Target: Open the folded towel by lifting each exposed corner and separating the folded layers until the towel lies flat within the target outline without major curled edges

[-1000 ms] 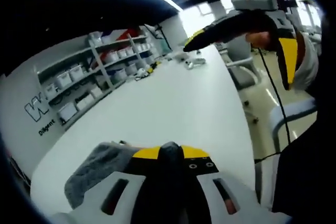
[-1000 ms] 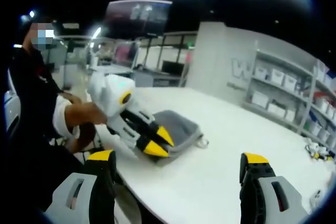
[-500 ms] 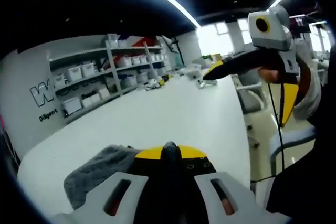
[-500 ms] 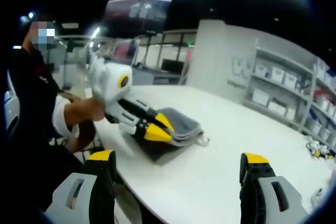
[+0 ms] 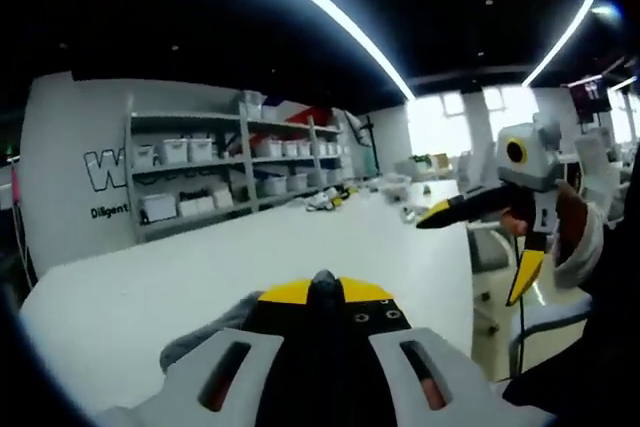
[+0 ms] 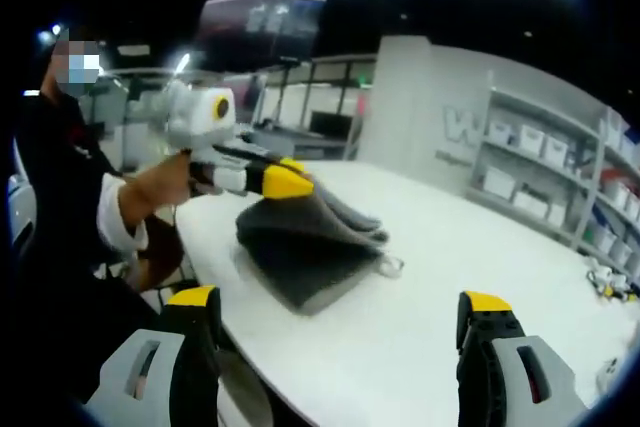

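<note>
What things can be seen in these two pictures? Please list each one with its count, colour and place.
towel: one, dark grey, on the table, its upper layer raised at one edge
table: one, white, under the towel
shelves: one rack with white bins, by the wall
left gripper: one, white with yellow tips, shut on the towel's raised edge
right gripper: one, grey with yellow tips, open, apart from the towel
person's hand: one, holding the left gripper

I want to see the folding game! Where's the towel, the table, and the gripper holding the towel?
towel (image 6: 300, 252): right gripper view, hanging grey layer.
table (image 6: 470, 267): right gripper view, bare white top.
left gripper (image 6: 285, 182): right gripper view, yellow tips pinching the towel.
</note>
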{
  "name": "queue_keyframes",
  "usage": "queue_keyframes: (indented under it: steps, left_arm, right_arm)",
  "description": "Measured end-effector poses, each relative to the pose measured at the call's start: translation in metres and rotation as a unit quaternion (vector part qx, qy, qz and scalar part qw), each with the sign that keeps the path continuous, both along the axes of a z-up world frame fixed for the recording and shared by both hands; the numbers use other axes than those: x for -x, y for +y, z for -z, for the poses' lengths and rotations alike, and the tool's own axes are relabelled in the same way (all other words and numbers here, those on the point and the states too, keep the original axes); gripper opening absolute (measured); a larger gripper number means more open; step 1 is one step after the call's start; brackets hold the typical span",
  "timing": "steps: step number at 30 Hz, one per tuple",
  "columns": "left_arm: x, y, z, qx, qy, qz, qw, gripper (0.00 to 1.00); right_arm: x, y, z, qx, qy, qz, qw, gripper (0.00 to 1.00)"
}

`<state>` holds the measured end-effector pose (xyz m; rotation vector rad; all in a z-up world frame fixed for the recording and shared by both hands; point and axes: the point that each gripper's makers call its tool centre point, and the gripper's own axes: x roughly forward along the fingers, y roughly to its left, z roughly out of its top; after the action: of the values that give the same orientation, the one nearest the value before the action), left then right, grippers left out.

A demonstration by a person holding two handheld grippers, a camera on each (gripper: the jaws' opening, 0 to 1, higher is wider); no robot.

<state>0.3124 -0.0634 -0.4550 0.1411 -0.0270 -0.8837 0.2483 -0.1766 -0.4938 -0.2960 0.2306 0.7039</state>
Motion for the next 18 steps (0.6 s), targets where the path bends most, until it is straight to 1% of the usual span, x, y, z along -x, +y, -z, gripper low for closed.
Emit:
queue_keyframes:
  steps: [4, 8, 10, 18]
  left_arm:
    - [0.0, 0.02, -0.01, 0.004, -0.014, -0.023, 0.9996, 0.07]
    - [0.002, 0.04, -0.019, 0.014, -0.024, -0.044, 0.9986, 0.07]
    - [0.003, 0.049, -0.022, 0.018, -0.024, -0.051, 0.9983, 0.07]
    - [0.0, 0.075, -0.026, 0.026, -0.026, -0.072, 0.9967, 0.07]
  right_arm:
    - [-0.001, 0.002, -0.002, -0.002, -0.002, 0.0, 1.0, 0.99]
    - [0.001, 0.004, 0.002, 0.002, 0.001, -0.003, 1.0, 1.0]
    - [0.001, 0.005, 0.002, 0.003, 0.001, -0.004, 1.0, 0.99]
    - [0.0, 0.006, 0.005, 0.003, 0.004, -0.005, 1.0, 0.99]
